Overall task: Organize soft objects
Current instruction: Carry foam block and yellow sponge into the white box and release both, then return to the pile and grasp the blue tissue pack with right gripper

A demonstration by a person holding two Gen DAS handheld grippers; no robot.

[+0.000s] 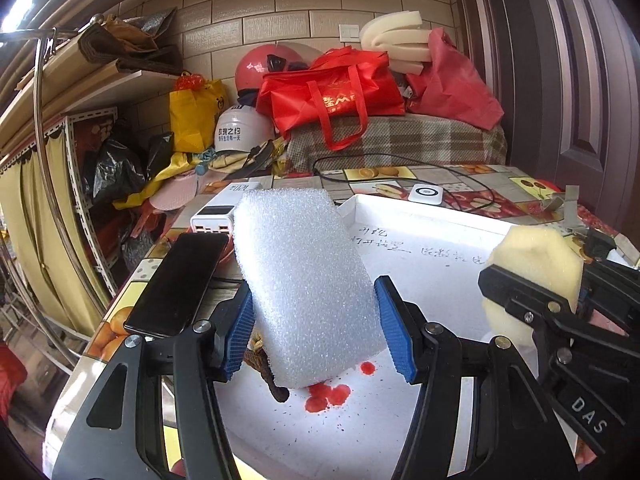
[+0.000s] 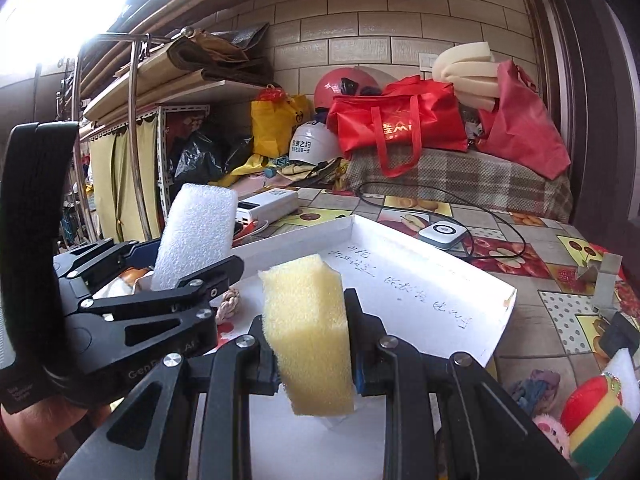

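A white foam block (image 1: 304, 288) stands tilted between the blue pads of my left gripper (image 1: 316, 320). The left pad touches it, the right pad stands a little off it. It also shows in the right wrist view (image 2: 196, 232). My right gripper (image 2: 310, 356) is shut on a yellow sponge (image 2: 308, 332), held above a white tray (image 2: 420, 292). The yellow sponge also shows in the left wrist view (image 1: 536, 264). The tray (image 1: 440, 232) has handwriting and red stains (image 1: 328, 396). A knotted rope piece (image 2: 228, 304) lies in the tray beside the block.
A black phone (image 1: 180, 284), a white power bank (image 1: 224, 208) and a white charger puck (image 1: 426, 194) with cable lie on the patterned table. Colourful soft toys (image 2: 592, 420) lie at the right. Red bags (image 1: 332, 92), helmets and foam pieces are stacked behind.
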